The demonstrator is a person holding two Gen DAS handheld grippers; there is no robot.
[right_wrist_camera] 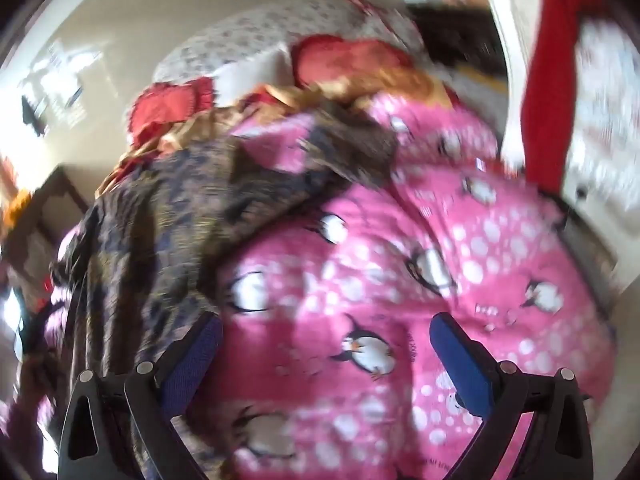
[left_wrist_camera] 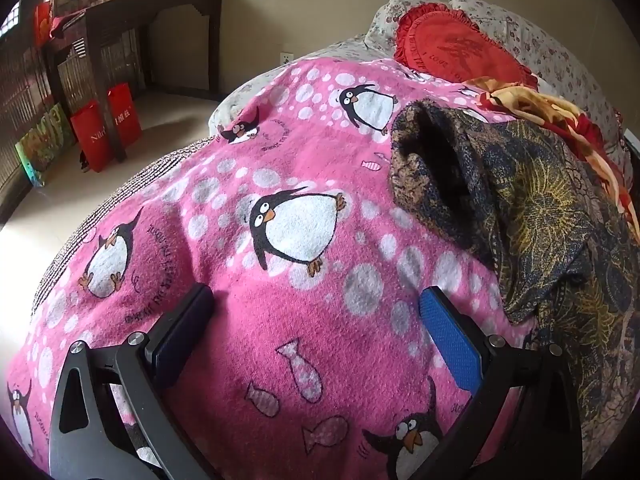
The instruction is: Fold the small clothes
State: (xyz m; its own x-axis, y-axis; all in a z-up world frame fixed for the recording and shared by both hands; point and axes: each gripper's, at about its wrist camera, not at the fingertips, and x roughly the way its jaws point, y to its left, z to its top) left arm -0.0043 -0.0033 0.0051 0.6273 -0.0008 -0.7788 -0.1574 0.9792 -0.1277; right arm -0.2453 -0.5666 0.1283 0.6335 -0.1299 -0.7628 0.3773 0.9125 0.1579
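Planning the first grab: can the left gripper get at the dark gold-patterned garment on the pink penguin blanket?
Probably yes. The left gripper is open over the pink penguin blanket, and the dark gold-patterned garment lies uncovered just to its right, nothing between.

Dark floral-print garment (left_wrist_camera: 552,216) lies crumpled on the pink penguin blanket (left_wrist_camera: 304,312).

Blanket (left_wrist_camera: 320,168): pink fleece cloth, fuzzy, matt. Garment (left_wrist_camera: 552,216): thin patterned cloth, slight sheen. Left claw (left_wrist_camera: 316,312): matt black plastic, blue textured pads (left_wrist_camera: 450,336), metal pins.
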